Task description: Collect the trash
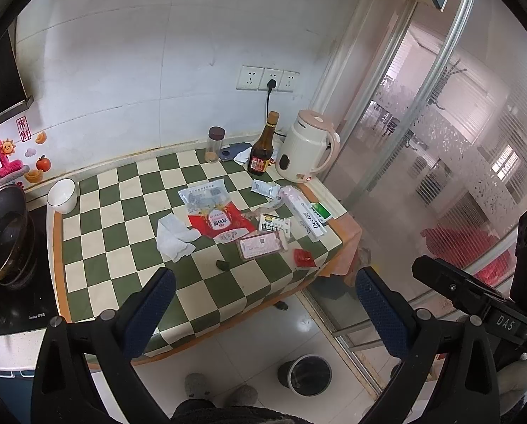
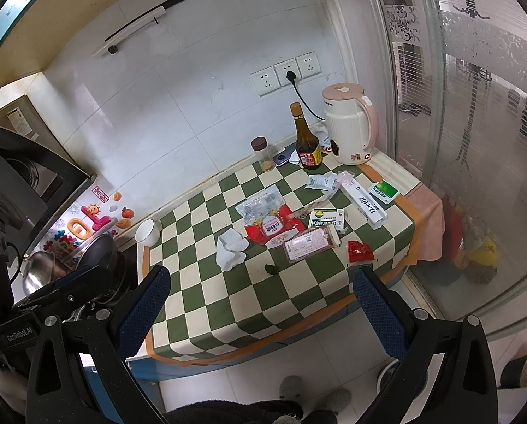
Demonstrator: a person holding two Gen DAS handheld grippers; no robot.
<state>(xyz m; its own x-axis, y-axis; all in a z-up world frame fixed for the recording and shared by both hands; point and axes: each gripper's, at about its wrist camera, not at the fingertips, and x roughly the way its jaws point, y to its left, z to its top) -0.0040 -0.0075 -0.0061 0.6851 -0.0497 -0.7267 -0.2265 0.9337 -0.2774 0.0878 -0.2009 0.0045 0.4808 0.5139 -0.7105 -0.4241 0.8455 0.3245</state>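
- Left wrist view is showing the job barely begun: the left claw (image 1: 263,304) is hanging wide apart and holding nothing, well short of the litter on the checked worktop (image 1: 97,247).
- Right wrist view is telling the same: the right claw (image 2: 260,304) is gaping wide, nothing between its pads, hovering off the worktop's near edge.
- All the trash is lying in a loose heap in front of the brown sauce bottle (image 1: 263,148), taken as the landmark. A red snack wrapper (image 1: 221,224) is sitting nearer the viewer than the bottle, and a crumpled white tissue (image 1: 175,238) is lying just left of that wrapper.
- A pink flat packet (image 1: 260,245), a small medicine box (image 1: 274,224) and a long white toothpaste box (image 1: 307,217) are spreading out in front of the bottle and to its right, and a little red sachet (image 1: 304,258) is resting nearest the worktop's corner.
- A bin (image 1: 307,374) is standing on the floor, far below the bottle and beside the worktop (its contents are too dim to judge).
- Nothing is looking collected yet, so by my reckoning every piece is waiting to be lifted and dropped in.
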